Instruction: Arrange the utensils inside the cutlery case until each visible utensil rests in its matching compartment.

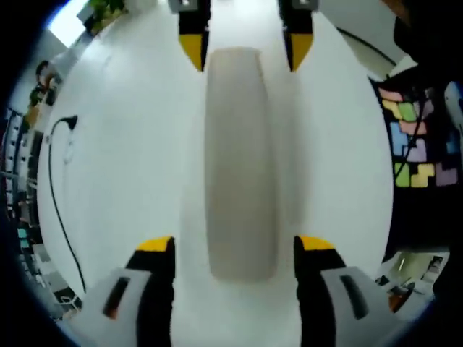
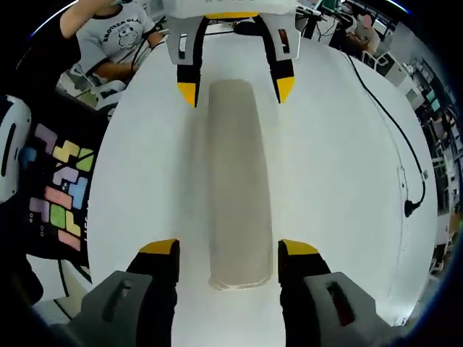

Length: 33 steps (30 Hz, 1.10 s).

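Observation:
A long beige cutlery case [image 1: 241, 159] [image 2: 237, 181] lies closed on the white table [image 1: 123, 144], running straight away from each camera. No utensil can be seen; the lid hides the inside. My left gripper [image 1: 235, 246] stands open at one end of the case, its yellow-tipped jaws on either side and wider than the case. It appears at the far end in the right gripper view [image 2: 236, 90]. My right gripper [image 2: 228, 249] stands open astride the opposite end, and is seen facing me in the left gripper view [image 1: 246, 50]. Neither holds anything.
A black cable [image 1: 54, 188] [image 2: 398, 137] trails over the table on one side. On the other side, past the table edge, lies a dark board with coloured puzzle blocks [image 1: 416, 144] [image 2: 61, 181]. A person in a grey T-shirt [image 2: 116, 36] sits beyond the far corner.

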### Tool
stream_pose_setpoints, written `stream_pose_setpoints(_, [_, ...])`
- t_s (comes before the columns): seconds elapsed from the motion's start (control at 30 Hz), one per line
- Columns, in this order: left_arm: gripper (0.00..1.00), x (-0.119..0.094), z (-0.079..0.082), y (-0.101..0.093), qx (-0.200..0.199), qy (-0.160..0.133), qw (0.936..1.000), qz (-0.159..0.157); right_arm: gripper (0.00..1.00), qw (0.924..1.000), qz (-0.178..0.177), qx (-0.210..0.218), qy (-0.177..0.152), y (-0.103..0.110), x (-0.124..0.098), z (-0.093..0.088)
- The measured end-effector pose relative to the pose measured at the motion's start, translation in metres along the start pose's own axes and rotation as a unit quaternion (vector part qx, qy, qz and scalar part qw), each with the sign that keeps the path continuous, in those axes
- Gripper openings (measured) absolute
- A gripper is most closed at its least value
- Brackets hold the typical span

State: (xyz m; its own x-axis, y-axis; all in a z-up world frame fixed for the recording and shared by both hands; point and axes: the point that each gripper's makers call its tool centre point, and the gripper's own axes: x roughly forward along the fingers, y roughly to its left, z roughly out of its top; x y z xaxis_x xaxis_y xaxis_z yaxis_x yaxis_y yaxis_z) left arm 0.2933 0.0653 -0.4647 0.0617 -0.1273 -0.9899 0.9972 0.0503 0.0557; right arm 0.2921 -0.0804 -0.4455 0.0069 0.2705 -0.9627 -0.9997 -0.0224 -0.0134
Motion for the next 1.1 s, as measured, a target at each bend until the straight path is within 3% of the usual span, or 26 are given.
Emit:
stream_pose_setpoints(0.17, [0.64,0.005,0.001,-0.001,-0.008,-0.002,1.0,-0.005,0.58,1.0,0.007,0.001,0.0,-0.001,0.007,-0.001])
stream_pose_setpoints(0.27, [0.55,0.008,-0.001,-0.001,-0.008,0.001,0.9999,-0.007,0.57,0.9998,0.008,-0.011,-0.015,0.001,0.01,0.004])
stream_pose_setpoints(0.5, [0.5,0.008,-0.001,-0.006,-0.028,-0.006,0.9991,-0.032,0.53,0.9998,0.021,-0.006,0.0,0.003,0.021,-0.001])
stream_pose_setpoints(0.63, [0.5,0.009,-0.001,-0.004,-0.023,-0.006,0.9993,-0.03,0.53,0.9996,0.026,-0.007,0.005,0.006,0.025,-0.003])
stream_pose_setpoints(0.97, [0.51,0.011,0.0,-0.005,-0.021,0.041,0.9984,-0.031,0.48,0.9998,0.01,-0.014,0.007,0.01,0.028,-0.007])
stream_pose_setpoints(1.1, [0.51,0.012,0.001,-0.005,-0.017,0.067,0.9971,-0.032,0.47,0.9994,0.009,-0.014,-0.03,0.01,0.027,-0.008])
